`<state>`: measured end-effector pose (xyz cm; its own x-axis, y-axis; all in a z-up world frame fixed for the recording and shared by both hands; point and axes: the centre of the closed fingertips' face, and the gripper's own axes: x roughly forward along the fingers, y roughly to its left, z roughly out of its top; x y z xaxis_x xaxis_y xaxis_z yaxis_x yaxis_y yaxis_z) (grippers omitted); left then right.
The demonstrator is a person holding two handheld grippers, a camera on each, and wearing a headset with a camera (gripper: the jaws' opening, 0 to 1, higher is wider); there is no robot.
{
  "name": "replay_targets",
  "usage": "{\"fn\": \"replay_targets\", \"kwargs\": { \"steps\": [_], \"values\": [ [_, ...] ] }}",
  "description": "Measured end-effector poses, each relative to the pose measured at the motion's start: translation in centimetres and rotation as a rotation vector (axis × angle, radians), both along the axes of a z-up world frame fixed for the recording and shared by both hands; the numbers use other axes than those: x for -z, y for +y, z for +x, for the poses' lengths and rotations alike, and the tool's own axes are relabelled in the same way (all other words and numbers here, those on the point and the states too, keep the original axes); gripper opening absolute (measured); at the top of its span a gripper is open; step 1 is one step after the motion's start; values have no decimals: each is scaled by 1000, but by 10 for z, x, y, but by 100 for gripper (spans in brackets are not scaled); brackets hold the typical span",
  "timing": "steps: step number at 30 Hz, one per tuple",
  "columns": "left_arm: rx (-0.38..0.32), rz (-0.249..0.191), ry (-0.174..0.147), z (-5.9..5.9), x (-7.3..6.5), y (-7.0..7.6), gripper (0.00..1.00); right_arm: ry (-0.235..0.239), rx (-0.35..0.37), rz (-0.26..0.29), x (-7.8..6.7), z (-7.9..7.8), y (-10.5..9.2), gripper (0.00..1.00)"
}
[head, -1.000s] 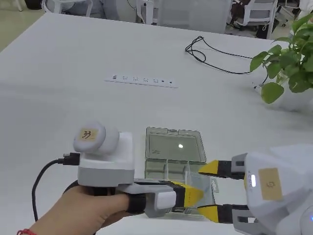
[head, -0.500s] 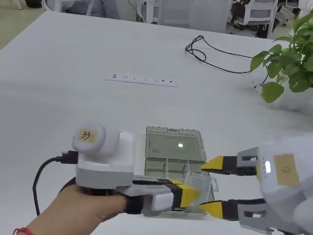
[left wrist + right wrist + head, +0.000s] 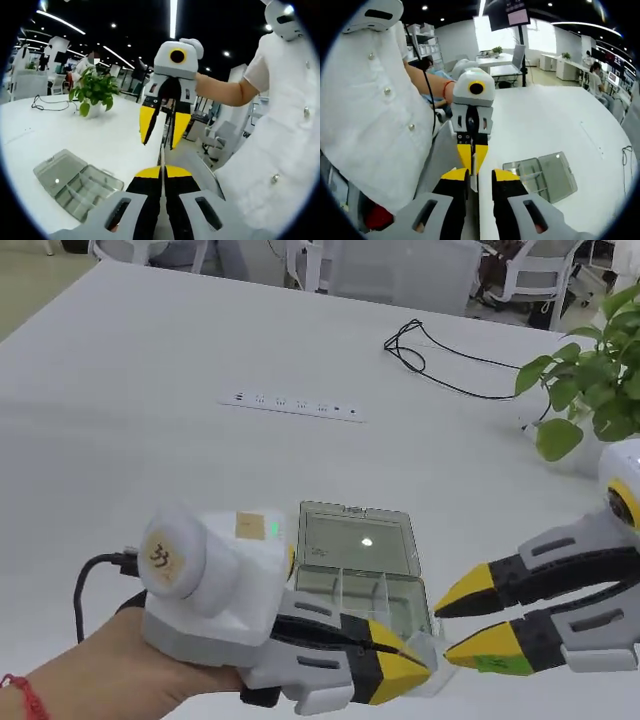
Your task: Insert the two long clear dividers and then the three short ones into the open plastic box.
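Claws are meeting, probably for a regrasp: the left claw (image 3: 405, 672) is clamping the clear divider (image 3: 474, 184), the right claw (image 3: 442, 633) is gaping around its free end, and the open box (image 3: 345, 540) is lying just beyond both tips.

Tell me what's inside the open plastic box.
Clear dividers stand inside the box, splitting it into compartments; in the head view the left gripper covers its near part.
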<state>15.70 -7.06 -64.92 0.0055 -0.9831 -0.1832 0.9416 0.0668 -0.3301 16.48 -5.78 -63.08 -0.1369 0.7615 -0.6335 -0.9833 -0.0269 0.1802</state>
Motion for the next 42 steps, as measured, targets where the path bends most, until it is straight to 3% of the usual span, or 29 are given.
{"fn": "replay_targets", "kwargs": {
  "steps": [2,6,13,30,42],
  "values": [
    [14,-4,-23,-2,-2,0,0,13,-26,-15,3,-3,1,17],
    [19,-12,-38,-2,-3,1,0,36,-62,-38,9,-8,4,14],
    [4,-22,-41,2,-4,3,0,69,-87,-28,9,-12,8,4],
    [-16,-9,-13,4,3,6,0,70,-95,-24,12,-11,6,3],
    [-124,1,30,18,11,32,2,39,-42,-59,15,9,-11,3]
  ]
}}
